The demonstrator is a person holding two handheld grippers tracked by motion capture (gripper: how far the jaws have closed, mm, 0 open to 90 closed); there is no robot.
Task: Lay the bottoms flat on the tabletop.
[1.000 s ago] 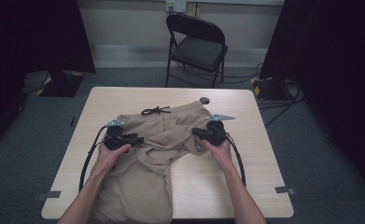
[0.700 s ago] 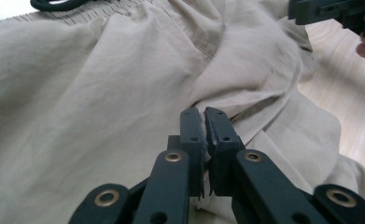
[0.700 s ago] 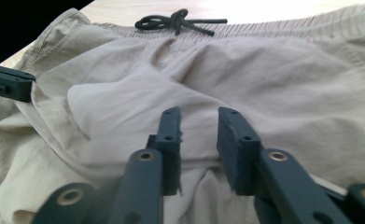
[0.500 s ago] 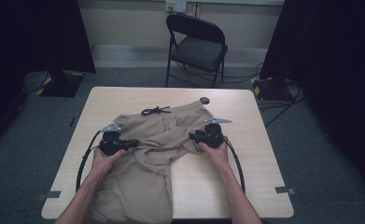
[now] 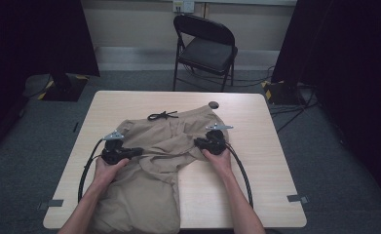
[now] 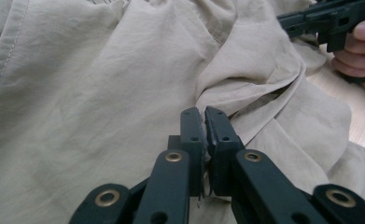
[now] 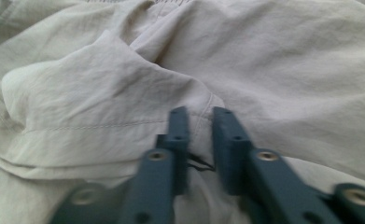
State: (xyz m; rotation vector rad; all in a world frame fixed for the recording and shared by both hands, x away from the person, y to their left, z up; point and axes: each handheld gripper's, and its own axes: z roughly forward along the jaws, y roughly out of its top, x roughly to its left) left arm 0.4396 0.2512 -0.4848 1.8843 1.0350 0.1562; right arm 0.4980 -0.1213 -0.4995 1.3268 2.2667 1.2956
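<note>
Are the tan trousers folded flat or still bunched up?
Bunched: the tan trousers lie rumpled, one leg gathered across the middle between the left gripper and right gripper.

From my high view the room reads dim, corners falling to black, with soft even light on the table (image 5: 256, 126) and no glare. My left gripper view is sharp and bright; my right gripper view is hazy, its jaws smeared with blur

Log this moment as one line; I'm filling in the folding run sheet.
item: tan trousers on table | left gripper: shut on fold | right gripper: slightly open around fold | black drawstring: far edge
</note>
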